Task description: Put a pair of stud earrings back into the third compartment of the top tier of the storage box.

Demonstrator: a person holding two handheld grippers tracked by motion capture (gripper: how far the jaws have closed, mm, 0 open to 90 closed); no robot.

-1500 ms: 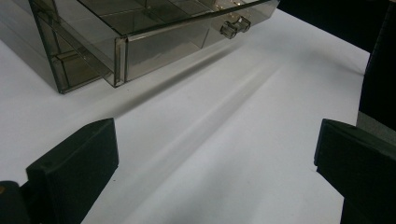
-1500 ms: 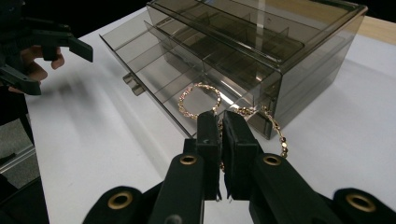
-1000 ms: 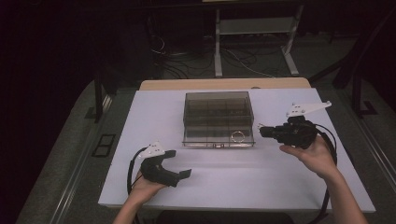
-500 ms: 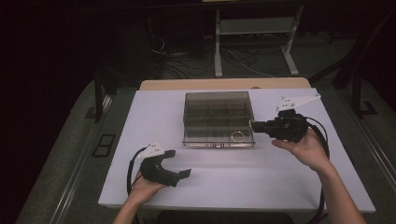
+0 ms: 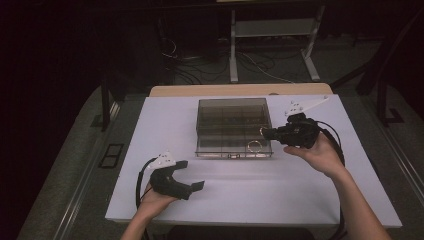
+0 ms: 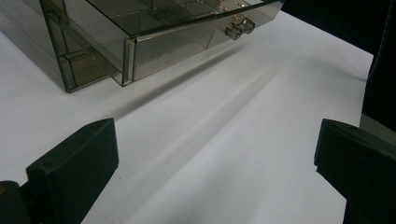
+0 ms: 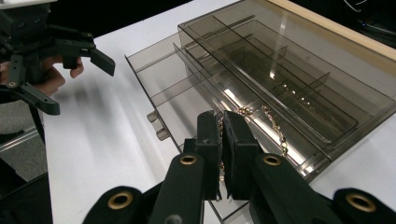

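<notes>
Gold chain (image 7: 275, 128) pinched, seemingly, in right tongs (image 7: 221, 140).

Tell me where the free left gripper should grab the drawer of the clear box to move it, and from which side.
Probably by the two small knobs on the drawer front, coming in level from the person's side. They stick out from a flat, smooth panel, so the left gripper, its jaws wide open, can close on one.
</notes>
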